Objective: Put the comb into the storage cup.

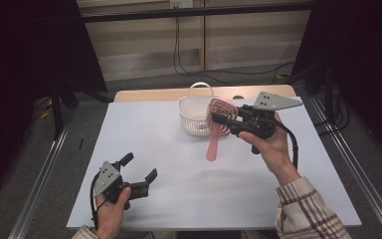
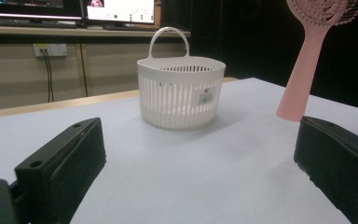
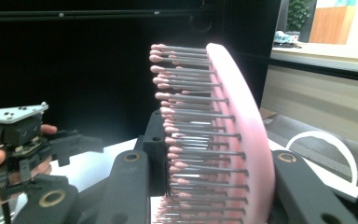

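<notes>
A pink hairbrush [image 1: 218, 122] hangs above the table with its handle pointing down toward me. My right gripper [image 1: 223, 121] is shut on its bristled head [image 3: 214, 140], just right of a white slatted basket [image 1: 195, 113] with a hoop handle. In the left gripper view the basket [image 2: 181, 91] stands straight ahead and the brush handle [image 2: 303, 74] hangs at the upper right. My left gripper [image 1: 139, 168] rests low near the table's front left, open, with nothing between its jaws.
A white sheet [image 1: 169, 164] covers the table, with a bare wooden strip [image 1: 144, 94] along the far edge. Metal rails [image 1: 45, 169] run along both sides. Cables [image 1: 179, 50] hang on the wall behind.
</notes>
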`<move>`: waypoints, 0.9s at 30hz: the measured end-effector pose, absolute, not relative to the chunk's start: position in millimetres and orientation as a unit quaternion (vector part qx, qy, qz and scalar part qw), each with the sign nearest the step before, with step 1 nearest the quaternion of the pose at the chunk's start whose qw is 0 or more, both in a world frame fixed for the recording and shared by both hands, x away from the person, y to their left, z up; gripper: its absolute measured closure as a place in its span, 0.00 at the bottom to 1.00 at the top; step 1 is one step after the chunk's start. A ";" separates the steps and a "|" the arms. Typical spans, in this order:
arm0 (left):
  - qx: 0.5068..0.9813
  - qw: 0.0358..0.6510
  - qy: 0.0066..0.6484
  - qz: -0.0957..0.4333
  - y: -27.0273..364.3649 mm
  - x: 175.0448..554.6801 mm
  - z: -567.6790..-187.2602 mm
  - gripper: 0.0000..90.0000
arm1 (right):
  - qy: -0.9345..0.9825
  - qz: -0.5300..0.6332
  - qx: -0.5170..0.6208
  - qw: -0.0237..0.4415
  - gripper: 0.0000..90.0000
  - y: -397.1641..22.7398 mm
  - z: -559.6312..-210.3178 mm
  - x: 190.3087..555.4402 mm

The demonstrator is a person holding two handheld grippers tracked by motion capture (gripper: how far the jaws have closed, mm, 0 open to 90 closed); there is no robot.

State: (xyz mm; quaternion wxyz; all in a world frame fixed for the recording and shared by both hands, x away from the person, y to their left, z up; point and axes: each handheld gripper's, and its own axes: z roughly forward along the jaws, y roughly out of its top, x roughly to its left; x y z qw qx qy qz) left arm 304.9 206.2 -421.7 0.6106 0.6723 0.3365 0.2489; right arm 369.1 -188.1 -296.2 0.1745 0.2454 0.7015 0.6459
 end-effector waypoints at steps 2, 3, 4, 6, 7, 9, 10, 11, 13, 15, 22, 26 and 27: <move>0.669 0.613 0.338 0.249 208.1 305.6 -421.4 0.02 | 0.701 0.645 0.247 0.177 0.71 -187.8 -294.1 370.6; 0.666 0.617 0.340 0.245 208.8 306.2 -421.5 0.02 | 0.699 0.647 0.247 0.179 0.71 -187.2 -293.5 371.6; 0.670 0.614 0.339 0.245 209.8 307.9 -422.0 0.02 | 0.700 0.645 0.248 0.180 0.71 -187.0 -292.7 372.4; 0.672 0.609 0.338 0.253 210.7 309.9 -422.0 0.02 | 0.700 0.644 0.250 0.184 0.71 -185.9 -291.4 374.1; 0.673 0.608 0.335 0.257 211.6 310.6 -421.5 0.02 | 0.701 0.642 0.249 0.187 0.71 -185.3 -290.6 374.9; 0.670 0.607 0.333 0.268 212.8 310.7 -421.2 0.02 | 0.701 0.641 0.248 0.193 0.71 -184.2 -288.7 376.2; 0.673 0.604 0.332 0.268 213.3 310.5 -421.5 0.02 | 0.701 0.640 0.246 0.194 0.71 -183.9 -287.7 377.3; 0.672 0.604 0.335 0.266 213.2 310.0 -422.2 0.02 | 0.701 0.640 0.246 0.197 0.71 -183.8 -286.8 378.5; 0.676 0.602 0.331 0.268 213.1 309.5 -423.1 0.02 | 0.702 0.638 0.248 0.199 0.71 -184.0 -284.6 381.3; 0.675 0.606 0.329 0.263 212.6 308.9 -422.4 0.02 | 0.700 0.638 0.251 0.201 0.71 -184.3 -282.5 383.5; 0.671 0.611 0.319 0.273 207.6 304.4 -418.3 0.02 | 0.689 0.643 0.260 0.209 0.71 -187.0 -274.3 394.5; 0.678 0.606 0.315 0.271 207.1 304.7 -418.6 0.02 | 0.685 0.646 0.261 0.215 0.71 -185.6 -266.4 397.6; 0.676 0.608 0.316 0.270 206.9 304.8 -418.8 0.02 | 0.683 0.647 0.261 0.216 0.71 -185.2 -264.6 398.2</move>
